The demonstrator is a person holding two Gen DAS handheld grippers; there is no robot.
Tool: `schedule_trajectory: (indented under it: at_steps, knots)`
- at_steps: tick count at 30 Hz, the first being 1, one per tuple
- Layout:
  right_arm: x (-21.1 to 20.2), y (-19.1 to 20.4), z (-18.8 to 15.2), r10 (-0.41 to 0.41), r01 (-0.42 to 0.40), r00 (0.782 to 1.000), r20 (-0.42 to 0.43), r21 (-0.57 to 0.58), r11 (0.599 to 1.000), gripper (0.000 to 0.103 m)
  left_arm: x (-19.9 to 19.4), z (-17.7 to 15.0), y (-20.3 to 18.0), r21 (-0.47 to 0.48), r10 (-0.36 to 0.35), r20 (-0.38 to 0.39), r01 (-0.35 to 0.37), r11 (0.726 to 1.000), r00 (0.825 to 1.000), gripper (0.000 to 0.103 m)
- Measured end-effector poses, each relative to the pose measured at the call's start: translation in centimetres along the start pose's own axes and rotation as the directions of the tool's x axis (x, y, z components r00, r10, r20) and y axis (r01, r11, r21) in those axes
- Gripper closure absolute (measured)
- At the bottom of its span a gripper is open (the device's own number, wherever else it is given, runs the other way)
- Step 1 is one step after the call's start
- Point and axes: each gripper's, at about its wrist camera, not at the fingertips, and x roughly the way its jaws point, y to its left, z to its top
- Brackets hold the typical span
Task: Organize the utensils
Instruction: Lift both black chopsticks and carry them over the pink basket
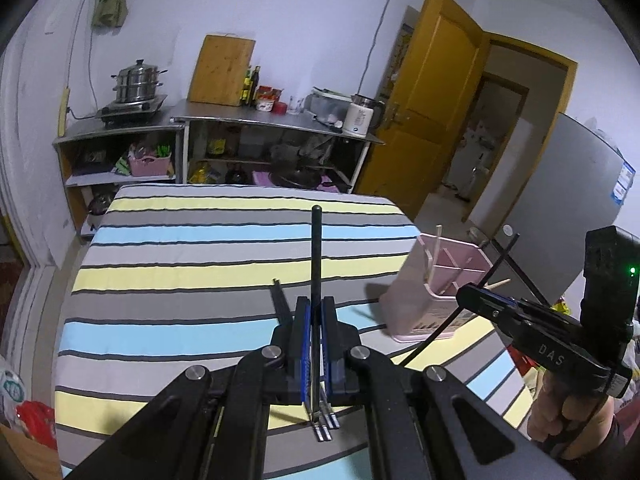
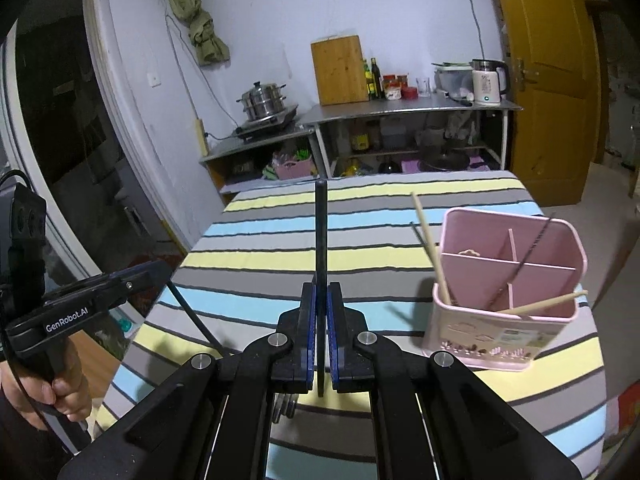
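A black-handled fork [image 1: 317,264] is being clenched in the left tool [image 1: 316,312], another [image 2: 320,240] in the right tool [image 2: 321,300], both raised above the striped surface [image 2: 280,256] for dropping handle-up into the pink caddy [image 2: 500,320].

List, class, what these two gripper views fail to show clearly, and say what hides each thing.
- Left wrist view: the lower end of the black chopstick held by the left gripper is hidden between its pads.
- Right wrist view: the bottom of the pink utensil holder is hidden by its own walls and dividers.
- Right wrist view: the silver tips under the right gripper are partly covered by the gripper body.
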Motion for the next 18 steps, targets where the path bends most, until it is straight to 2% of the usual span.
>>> schedule_trajectory:
  at_steps: [5,12,18]
  knots:
    - [-2.1,-0.9,-0.3,-0.012,0.012,1.000,0.025,0.013,1.000,0.098,-0.1,0.0,-1.8,0.014,-0.037,-0.013,0.037,0.999,0.999,0.099]
    - [-4.4,-3.5,-0.8,-0.050,0.047,0.998,0.049,0.065,0.997,0.098,1.8,-0.3,-5.7,0.035,-0.112,-0.058,0.114,0.993,0.992,0.099]
    - [-6.5,-6.0,-0.3,-0.092,0.082,0.992,0.085,0.108,0.991,0.098,2.8,1.2,-9.3,0.060,-0.171,-0.044,0.174,0.983,0.984,0.099]
